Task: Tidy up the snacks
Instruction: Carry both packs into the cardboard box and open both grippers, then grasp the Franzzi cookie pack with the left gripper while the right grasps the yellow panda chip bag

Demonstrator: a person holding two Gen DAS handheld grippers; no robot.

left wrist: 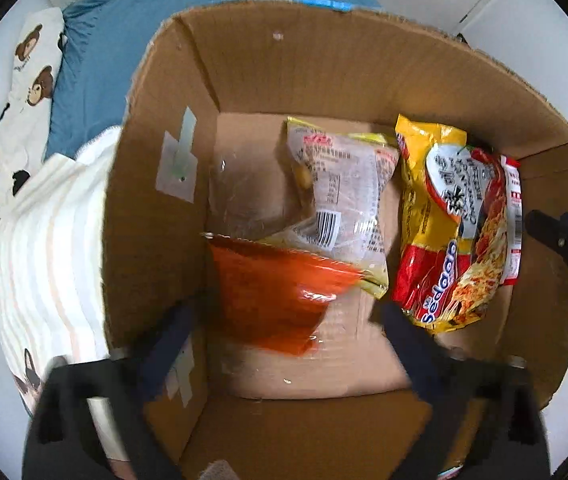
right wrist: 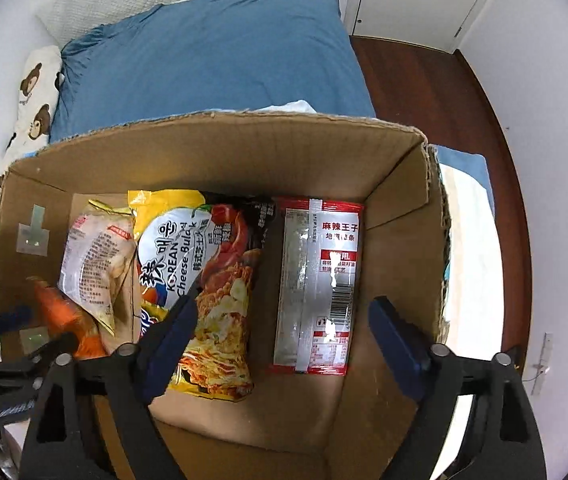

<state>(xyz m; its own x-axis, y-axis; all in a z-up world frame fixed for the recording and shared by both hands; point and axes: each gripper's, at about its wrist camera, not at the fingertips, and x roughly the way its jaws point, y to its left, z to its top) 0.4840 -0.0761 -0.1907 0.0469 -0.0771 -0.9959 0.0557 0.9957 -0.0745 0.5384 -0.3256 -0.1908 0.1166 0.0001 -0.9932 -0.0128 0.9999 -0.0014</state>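
Left wrist view: the left gripper hangs spread wide over the open cardboard box, pinching nothing. On the box floor lie an orange packet nearest the fingers, a clear yellow-edged packet partly overlapping it, and a yellow noodle pack against the right wall. The box sits on a bed with a blue sheet.

Right wrist view: the right gripper is also spread apart and empty above the box. Its left finger overlaps the noodle pack, and a red-and-silver packet lies flat just beside that pack, between the fingers. The left gripper shows at the lower left edge.
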